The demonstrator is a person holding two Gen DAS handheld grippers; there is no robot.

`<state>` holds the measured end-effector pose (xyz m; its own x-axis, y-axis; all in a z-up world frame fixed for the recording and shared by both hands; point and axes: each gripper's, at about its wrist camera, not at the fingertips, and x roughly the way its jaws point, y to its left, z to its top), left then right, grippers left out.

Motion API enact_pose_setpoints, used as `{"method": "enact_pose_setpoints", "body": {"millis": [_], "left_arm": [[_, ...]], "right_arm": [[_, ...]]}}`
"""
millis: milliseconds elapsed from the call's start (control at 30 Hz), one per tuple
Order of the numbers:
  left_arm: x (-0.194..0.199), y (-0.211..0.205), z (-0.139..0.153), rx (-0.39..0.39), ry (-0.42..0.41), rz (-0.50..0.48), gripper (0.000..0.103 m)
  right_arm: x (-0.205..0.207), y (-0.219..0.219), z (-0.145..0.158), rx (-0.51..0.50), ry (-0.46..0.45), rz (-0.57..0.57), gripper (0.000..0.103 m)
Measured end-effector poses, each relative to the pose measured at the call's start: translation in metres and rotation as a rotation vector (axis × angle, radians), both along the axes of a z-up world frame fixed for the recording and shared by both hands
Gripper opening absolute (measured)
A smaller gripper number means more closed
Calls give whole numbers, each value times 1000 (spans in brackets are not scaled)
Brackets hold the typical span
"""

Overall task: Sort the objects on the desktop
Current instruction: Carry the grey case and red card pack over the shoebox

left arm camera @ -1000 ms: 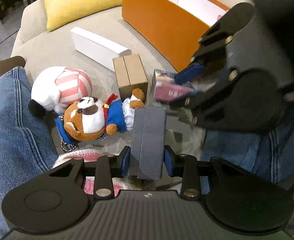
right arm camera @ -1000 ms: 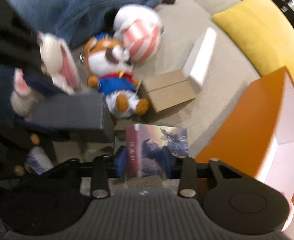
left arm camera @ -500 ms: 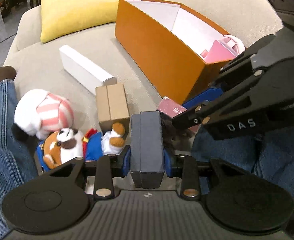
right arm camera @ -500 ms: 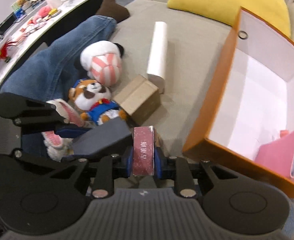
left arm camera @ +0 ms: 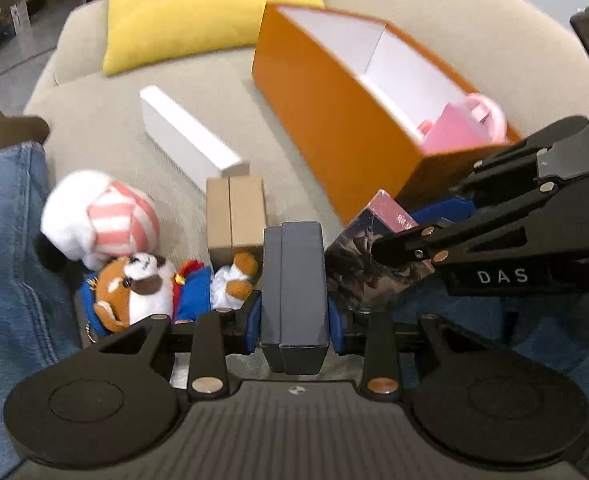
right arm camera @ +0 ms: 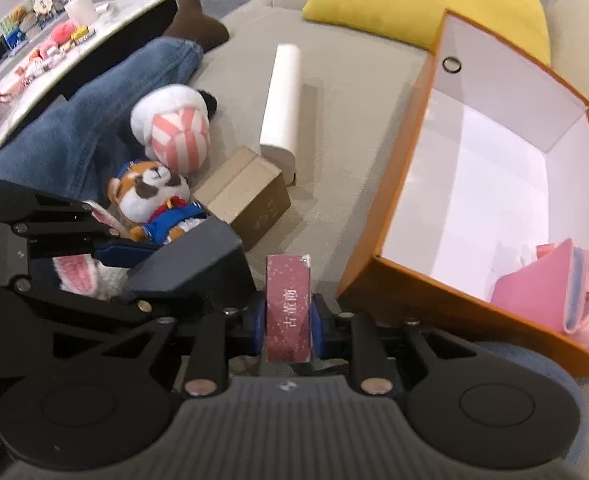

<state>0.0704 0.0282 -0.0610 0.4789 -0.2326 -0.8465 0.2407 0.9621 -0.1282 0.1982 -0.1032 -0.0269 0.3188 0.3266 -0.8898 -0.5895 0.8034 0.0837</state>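
Observation:
My left gripper [left arm camera: 294, 316] is shut on a dark grey box [left arm camera: 294, 272], held upright above the sofa seat. My right gripper [right arm camera: 287, 326] is shut on a slim maroon box [right arm camera: 287, 308] with white lettering, its narrow side facing the camera. In the left wrist view the maroon box [left arm camera: 374, 248] hangs just right of the grey one, close to the near corner of the orange bin [left arm camera: 334, 128]. The orange bin [right arm camera: 414, 292] is open-topped with a white inside, and a pink item [right arm camera: 534, 296] lies at its near end.
On the beige sofa lie a white long box [left arm camera: 186, 140], a brown cardboard box [left arm camera: 236, 208], a red-panda plush [left arm camera: 134, 284], a pink-striped plush [left arm camera: 106, 216] and a bunny plush [right arm camera: 78, 276]. A person's jeans leg [left arm camera: 2, 240] lies left. A yellow cushion [left arm camera: 198, 8] sits behind.
The right gripper has rolled, turning the maroon box from its picture face to its narrow edge, and moved closer to the orange bin. The left gripper shifted slightly with the grey box.

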Motion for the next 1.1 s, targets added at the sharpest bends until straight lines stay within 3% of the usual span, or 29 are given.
{"method": "enact_pose_setpoints", "body": {"millis": [233,467,567,733,933,1100], "left_arm": [[-7,-14,60,6,-97,11,38],[17,-43,116,-22,-238,-43,38],[36,-59,125,-57,-275,-54,38],[78,-90,106,-116,-229,-59,38],[124,-111,49,-158,-70,-13,37],[148,-116,15,-174,16,39,37]], "right_arm": [[-12,-26,63,101,-38,-45,24],[-16,-55,129,119,-194,-111,24],[-11,-70,146,110,-257,-157,24],[22,-105,140,107,-224,-261,24],[65,-132,85,96,-53,-344,24],[86,-134,51,65,-1,-376,24]]}}
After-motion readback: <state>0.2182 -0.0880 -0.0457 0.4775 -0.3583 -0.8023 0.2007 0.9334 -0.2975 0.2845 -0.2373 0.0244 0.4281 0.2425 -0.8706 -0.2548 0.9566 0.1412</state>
